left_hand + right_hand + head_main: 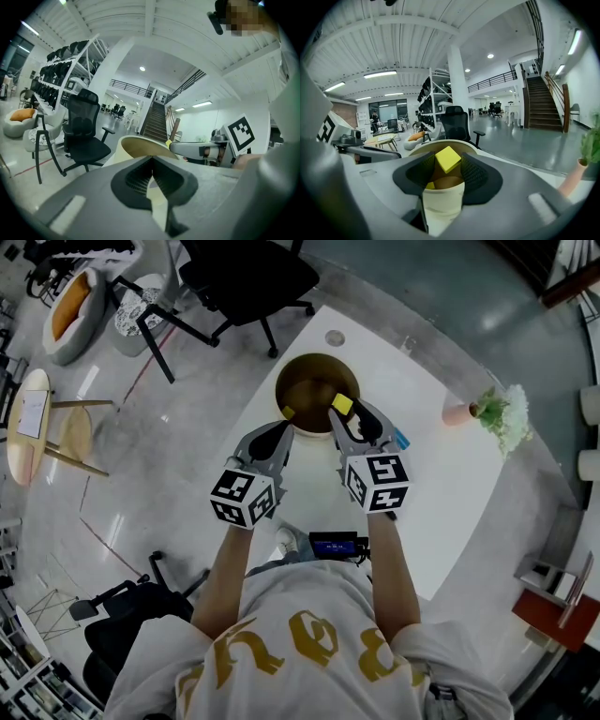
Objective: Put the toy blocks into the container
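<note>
Over the container (317,358) on the worktop (450,493), fingers of the right gripper (347,418) pinch a yellow block (447,159) ready to drop in, while the left gripper (284,420) waits, fingers closed empty.

Block (448,159) over container (281,381) (on table (450,484))

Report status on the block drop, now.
Right gripper shut on yellow block, over the container. Left gripper shut, at the rim. Nothing blocking the opening.
</note>
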